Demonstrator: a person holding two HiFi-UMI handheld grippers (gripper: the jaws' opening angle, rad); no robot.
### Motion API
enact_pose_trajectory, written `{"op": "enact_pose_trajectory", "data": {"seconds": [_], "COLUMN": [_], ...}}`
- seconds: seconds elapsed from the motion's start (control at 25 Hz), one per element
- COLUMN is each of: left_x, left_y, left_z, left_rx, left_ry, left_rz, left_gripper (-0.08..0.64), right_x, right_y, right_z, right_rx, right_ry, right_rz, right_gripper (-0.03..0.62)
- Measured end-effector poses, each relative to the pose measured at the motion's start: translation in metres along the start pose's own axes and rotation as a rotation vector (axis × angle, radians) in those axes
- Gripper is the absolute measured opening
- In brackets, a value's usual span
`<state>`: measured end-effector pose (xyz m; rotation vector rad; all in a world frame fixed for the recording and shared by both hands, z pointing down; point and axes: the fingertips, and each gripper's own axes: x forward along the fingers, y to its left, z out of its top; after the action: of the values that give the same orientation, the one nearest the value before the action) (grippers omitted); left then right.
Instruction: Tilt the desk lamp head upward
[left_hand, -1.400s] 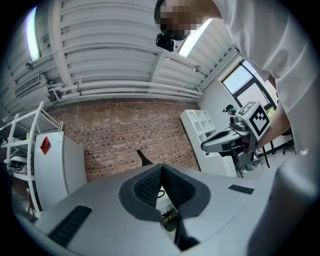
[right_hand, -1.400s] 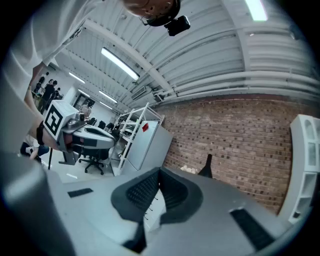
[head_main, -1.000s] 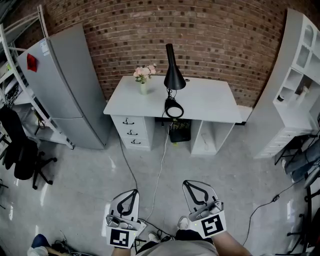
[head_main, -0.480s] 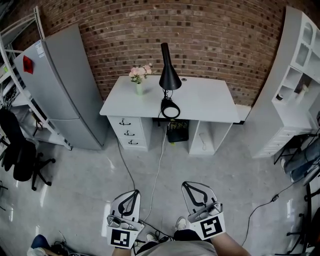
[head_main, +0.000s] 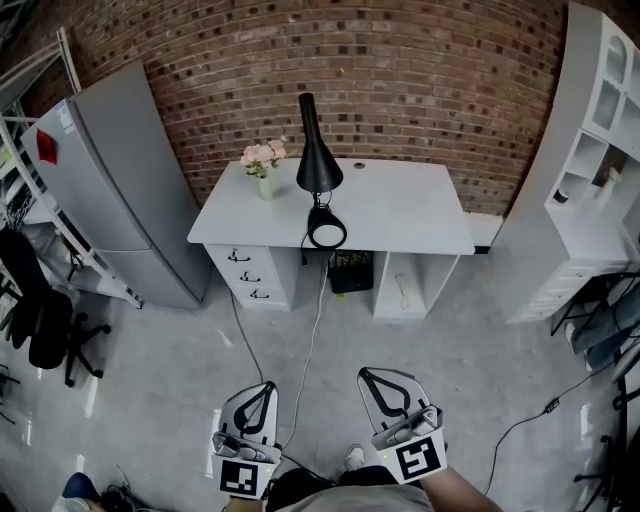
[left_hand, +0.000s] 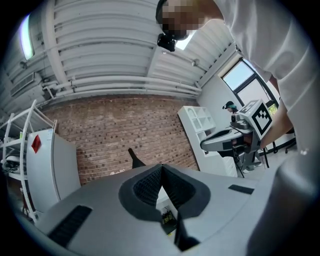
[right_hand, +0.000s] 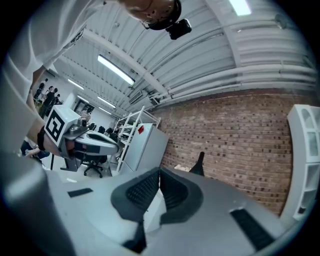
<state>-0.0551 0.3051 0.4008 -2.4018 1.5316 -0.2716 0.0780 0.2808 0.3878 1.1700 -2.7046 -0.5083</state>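
Lamp (head_main: 318, 172): near desk (head_main: 410, 205) front edge, untouched. Left gripper (head_main: 266, 390), right gripper (head_main: 368, 378): jaws together, empty. Risk: one-handed push could tip base (head_main: 327, 231).

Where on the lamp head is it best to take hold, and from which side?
Probably the narrow top of the lamp head, coming from the front of the desk: the cone widens downward, so only its slim top suits a pinch.

The white surface (head_main: 400, 205) against the brick wall carries a black lamp (head_main: 318, 170), its round base near the front edge, and a vase (head_main: 264, 185) of pink flowers just left of it. The lamp's cord (head_main: 312, 340) drops to the grey floor (head_main: 450, 340).
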Motion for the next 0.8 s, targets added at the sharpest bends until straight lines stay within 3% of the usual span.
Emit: {"op": "enact_pose_trajectory", "data": {"seconds": [0.28, 0.4, 0.56, 0.8], "left_x": [0.015, 0.021, 0.032, 0.073], "left_y": [-0.001, 0.0, 0.008, 0.022], "left_z": [0.001, 0.002, -0.002, -0.016], "left_rx": [-0.041, -0.001, -0.056, 0.025], "left_ry": [-0.003, 0.0, -0.021, -0.023], "left_rz": [0.041, 0.029, 0.039, -0.035], "left_gripper": [0.008, 0.008, 0.008, 0.008], "right_x": [0.002, 0.003, 0.012, 0.04], "right_y": [-0.017, -0.023, -0.027, -0.049], "right_z": [-0.007, -0.01, -0.014, -0.026], "right_rx": [-0.007, -0.008, -0.005, -0.018], "right_ry": [0.001, 0.007, 0.014, 0.016], "right_rz": [0.013, 0.008, -0.005, -0.043], "right_gripper": [0.018, 0.018, 0.018, 0.018]}}
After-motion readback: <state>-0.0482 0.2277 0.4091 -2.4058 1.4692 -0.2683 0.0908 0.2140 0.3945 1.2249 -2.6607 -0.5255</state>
